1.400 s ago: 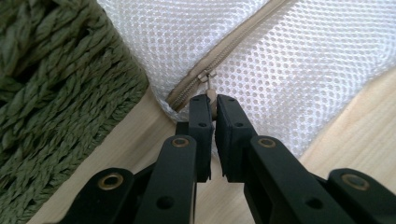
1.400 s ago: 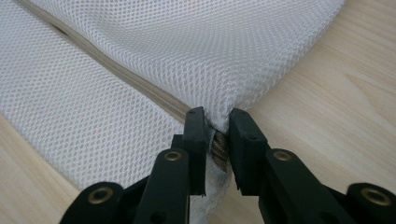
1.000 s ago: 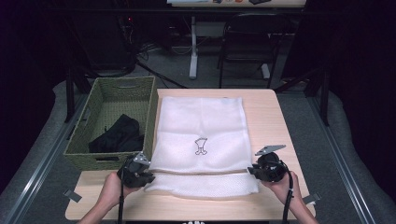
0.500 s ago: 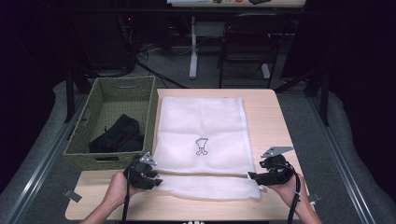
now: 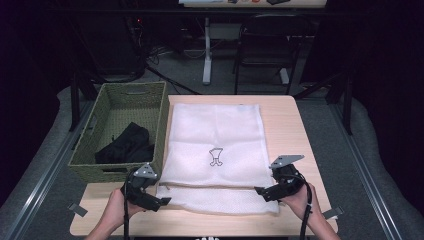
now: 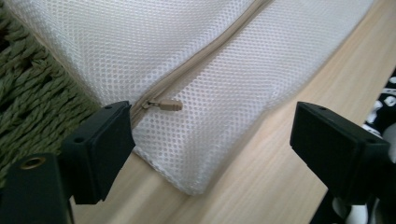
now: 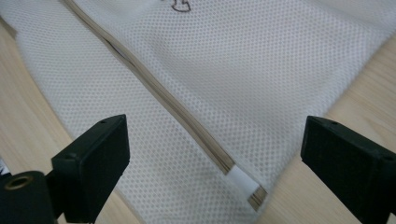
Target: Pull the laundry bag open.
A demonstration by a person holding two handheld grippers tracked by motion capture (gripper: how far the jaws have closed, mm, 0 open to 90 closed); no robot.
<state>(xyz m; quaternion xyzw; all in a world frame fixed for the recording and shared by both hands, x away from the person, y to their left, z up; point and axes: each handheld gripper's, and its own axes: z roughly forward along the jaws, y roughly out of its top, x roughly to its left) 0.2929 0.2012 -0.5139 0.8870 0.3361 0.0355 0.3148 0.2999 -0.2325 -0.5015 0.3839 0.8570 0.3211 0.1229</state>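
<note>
In the high view a white mesh bag [image 5: 215, 155] lies flat on the wooden table [image 5: 290, 120], its long side running away from the person. A small dark logo [image 5: 215, 157] sits near its middle, and a zipper seam crosses it close to the near end. Left of the bag, touching its edge, stands a green woven basket [image 5: 107, 117] with dark cloth [image 5: 126, 145] inside. The left gripper [image 5: 159, 201] is at the bag's near left corner, the right gripper [image 5: 262, 191] at the near right corner. Each is held in a hand, with a grey plate on top and a cable trailing toward the person.

In the left gripper view the jaws have just been opening and now stand wide apart, released. Between them lies the bag's corner [image 6: 196, 182] on the table, untouched by the pads. A beige zipper [image 6: 201, 60] runs across the mesh, and its pull [image 6: 164, 105] lies just beside the left jaw. The basket's weave [image 6: 32, 98] shows at the left.

In the right gripper view the jaws have also just been opening and stand wide, gripping nothing. The bag's other corner lies between them, flat on the table. The zipper [image 7: 173, 107] runs diagonally to a white tab [image 7: 240, 178] at its end. Part of the logo [image 7: 180, 5] shows at the top edge.
</note>
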